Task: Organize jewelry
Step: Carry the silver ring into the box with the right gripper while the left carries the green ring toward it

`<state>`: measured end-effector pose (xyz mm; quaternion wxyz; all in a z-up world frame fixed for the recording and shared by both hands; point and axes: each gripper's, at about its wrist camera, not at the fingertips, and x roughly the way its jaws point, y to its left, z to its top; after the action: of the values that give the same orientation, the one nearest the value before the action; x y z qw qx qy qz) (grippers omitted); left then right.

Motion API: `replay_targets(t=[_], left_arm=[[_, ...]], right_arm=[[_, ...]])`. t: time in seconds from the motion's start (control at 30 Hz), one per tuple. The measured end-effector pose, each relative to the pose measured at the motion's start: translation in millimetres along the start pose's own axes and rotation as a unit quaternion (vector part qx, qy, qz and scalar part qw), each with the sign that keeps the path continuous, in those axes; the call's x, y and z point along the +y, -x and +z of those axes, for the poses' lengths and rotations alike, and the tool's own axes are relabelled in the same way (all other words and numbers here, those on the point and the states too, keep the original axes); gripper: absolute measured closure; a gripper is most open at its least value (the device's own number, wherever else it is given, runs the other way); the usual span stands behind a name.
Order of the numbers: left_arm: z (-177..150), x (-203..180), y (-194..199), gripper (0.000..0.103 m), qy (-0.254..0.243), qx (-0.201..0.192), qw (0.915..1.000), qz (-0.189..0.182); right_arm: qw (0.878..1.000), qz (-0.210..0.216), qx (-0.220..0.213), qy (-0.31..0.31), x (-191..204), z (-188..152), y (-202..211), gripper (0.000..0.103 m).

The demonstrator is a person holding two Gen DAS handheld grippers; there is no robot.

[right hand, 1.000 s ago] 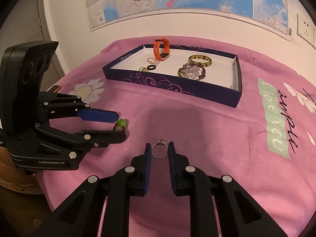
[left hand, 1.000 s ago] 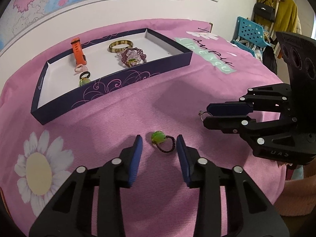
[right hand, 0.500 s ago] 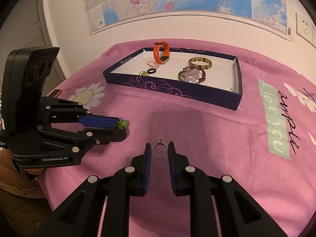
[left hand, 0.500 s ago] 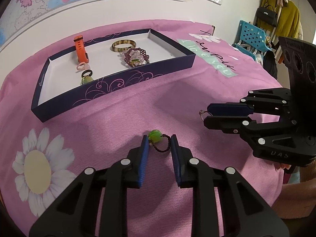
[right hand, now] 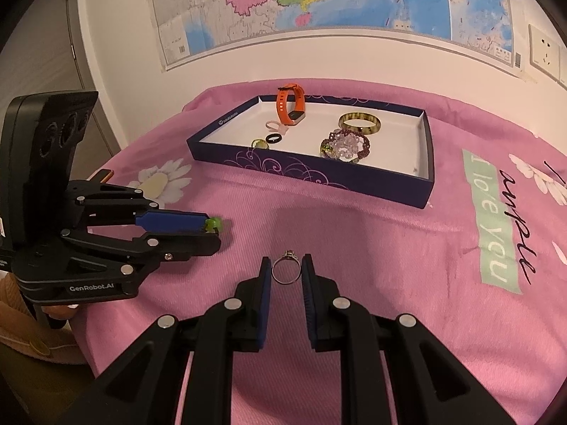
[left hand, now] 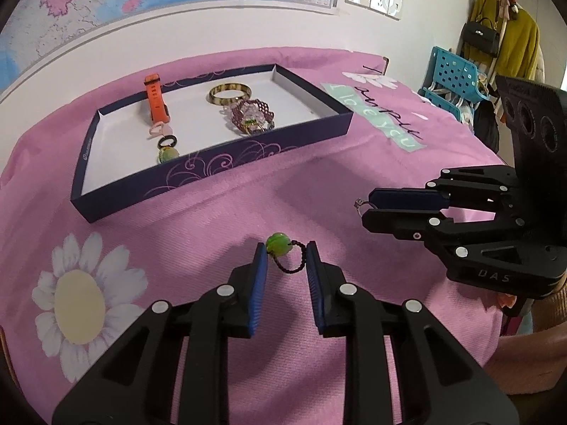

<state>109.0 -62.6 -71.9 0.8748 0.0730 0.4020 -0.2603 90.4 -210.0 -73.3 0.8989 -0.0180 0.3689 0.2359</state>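
A ring of black cord with a green bead (left hand: 278,243) sits between my left gripper's (left hand: 285,251) blue pads, which are shut on it just above the pink cloth. From the right wrist view the same left gripper (right hand: 212,230) shows the bead (right hand: 213,225) at its tips. My right gripper (right hand: 286,265) is shut on a thin silver ring (right hand: 287,255) with a small stone on top; that ring (left hand: 359,203) pokes out of the right gripper's (left hand: 365,209) tips on the right of the left wrist view. The navy tray (left hand: 248,156) with a white floor lies beyond both grippers.
The tray (right hand: 312,173) holds an orange watch band (left hand: 156,101), a gold bangle (left hand: 229,92), a purple beaded bracelet (left hand: 251,118), a black ring (left hand: 168,140) and other small rings. A pink flowered cloth (left hand: 212,219) covers the round table. A blue chair (left hand: 455,74) stands at far right.
My left gripper's jaws came together on the green-bead cord ring, which lay loose between them a second ago. The right gripper kept still with the silver ring.
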Motion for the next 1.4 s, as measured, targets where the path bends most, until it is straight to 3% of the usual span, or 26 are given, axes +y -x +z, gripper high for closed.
replay_targets(t=[0.67,1.4], left_arm=[[16.8,17.5,29.1,0.080,0.023,-0.044,0.9985,0.022],[34.9,35.2,30.2,0.080,0.029,-0.063,0.9967,0.041]], right_arm=[[0.999,0.009,-0.039,0.005,1.3,26.0,4.8,0.088],[0.999,0.015,-0.045,0.008,-5.1,52.5,-10.6,0.088]])
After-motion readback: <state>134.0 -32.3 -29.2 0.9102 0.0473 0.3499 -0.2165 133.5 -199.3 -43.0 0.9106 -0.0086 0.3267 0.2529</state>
